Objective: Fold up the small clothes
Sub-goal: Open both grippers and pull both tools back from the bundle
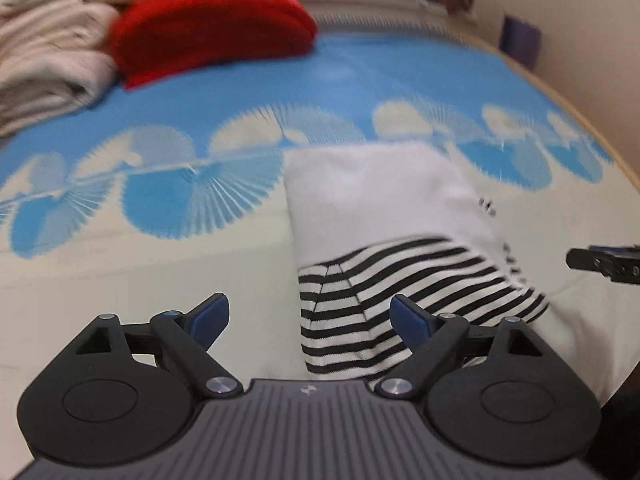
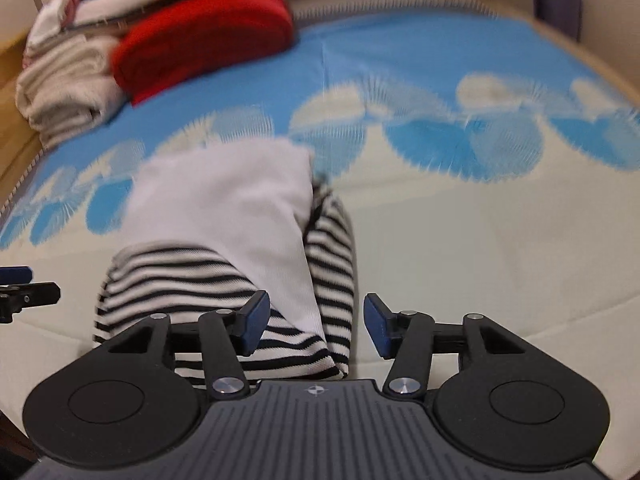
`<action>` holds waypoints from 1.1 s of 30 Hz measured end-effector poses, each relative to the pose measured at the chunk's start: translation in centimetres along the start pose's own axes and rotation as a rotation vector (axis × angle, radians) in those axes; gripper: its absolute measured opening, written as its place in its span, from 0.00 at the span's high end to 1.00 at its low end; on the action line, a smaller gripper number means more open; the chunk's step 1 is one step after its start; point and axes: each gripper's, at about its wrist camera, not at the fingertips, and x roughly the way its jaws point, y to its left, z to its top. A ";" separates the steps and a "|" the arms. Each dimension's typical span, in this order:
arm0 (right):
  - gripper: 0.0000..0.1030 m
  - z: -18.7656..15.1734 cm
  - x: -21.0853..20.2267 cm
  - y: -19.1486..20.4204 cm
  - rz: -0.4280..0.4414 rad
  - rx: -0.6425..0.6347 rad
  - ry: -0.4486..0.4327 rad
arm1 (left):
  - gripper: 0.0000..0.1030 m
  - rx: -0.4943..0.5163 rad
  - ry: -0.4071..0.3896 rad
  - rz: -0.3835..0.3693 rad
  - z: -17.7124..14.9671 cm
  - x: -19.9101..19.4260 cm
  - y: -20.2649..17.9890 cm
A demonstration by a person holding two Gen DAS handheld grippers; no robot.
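A small white garment with black-and-white striped sleeves (image 1: 380,208) lies folded on the bed cover; it also shows in the right wrist view (image 2: 228,208). My left gripper (image 1: 310,318) is open and empty, just above the garment's near left striped edge. My right gripper (image 2: 316,322) is open and empty, over the near right striped edge. The right gripper's tip shows at the right of the left wrist view (image 1: 600,262), and the left gripper's tip shows at the left of the right wrist view (image 2: 24,292).
A blue and cream patterned bed cover (image 1: 200,92) spreads under everything. A folded red cloth (image 1: 208,28) and a stack of beige and white folded clothes (image 1: 44,60) sit at the far left. A wall and a purple item (image 2: 556,0) stand at the far right.
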 end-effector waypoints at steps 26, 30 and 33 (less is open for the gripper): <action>0.16 -10.6 -11.5 6.2 -0.068 -0.128 -0.154 | 0.00 -0.164 -0.183 0.037 -12.6 -9.3 -5.0; 0.16 -10.7 -10.8 6.5 -0.068 -0.121 -0.144 | 0.00 -0.178 -0.163 0.033 -12.4 -8.4 -5.7; 0.16 -10.6 -10.5 6.9 -0.057 -0.118 -0.149 | 0.00 -0.170 -0.166 0.035 -12.3 -8.0 -6.1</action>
